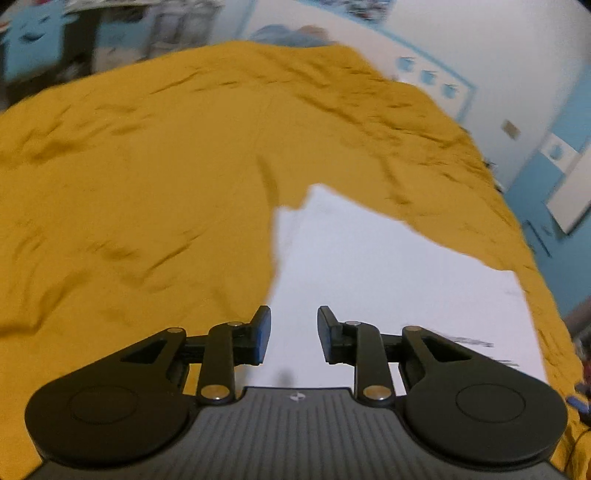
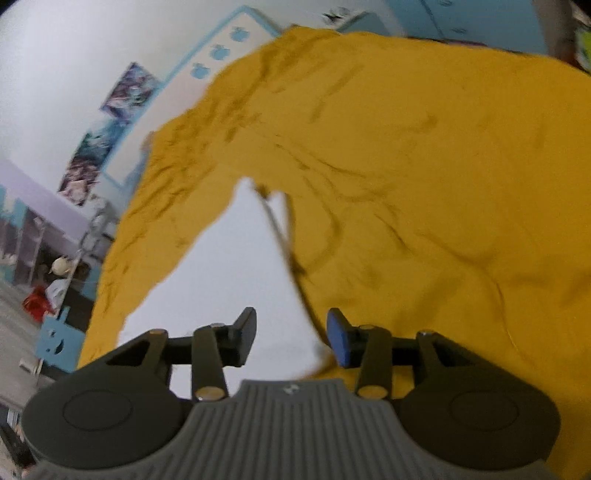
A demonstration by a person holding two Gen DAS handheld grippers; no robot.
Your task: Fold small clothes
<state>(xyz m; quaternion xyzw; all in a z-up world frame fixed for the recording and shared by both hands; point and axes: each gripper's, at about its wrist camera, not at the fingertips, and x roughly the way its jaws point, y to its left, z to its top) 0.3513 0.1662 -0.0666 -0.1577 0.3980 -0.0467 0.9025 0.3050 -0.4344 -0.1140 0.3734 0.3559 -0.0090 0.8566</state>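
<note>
A white garment (image 1: pixel 369 277) lies flat on a mustard-yellow bed cover (image 1: pixel 147 166), blurred in both views. Some dark print shows near its right edge. My left gripper (image 1: pixel 293 332) hovers over the garment's near left part, open, with nothing between its fingers. In the right wrist view the same white garment (image 2: pixel 236 266) narrows to a point toward the far side, and its right edge runs along the yellow cover (image 2: pixel 424 166). My right gripper (image 2: pixel 291 339) stands open over that right edge with nothing between its fingers.
The yellow cover is creased and fills most of both views. A blue-grey bundle (image 1: pixel 295 35) lies at its far end. A white wall with blue trim (image 1: pixel 436 77) borders the bed. Posters (image 2: pixel 110 122), shelves and a red item (image 2: pixel 37 302) lie left of the bed.
</note>
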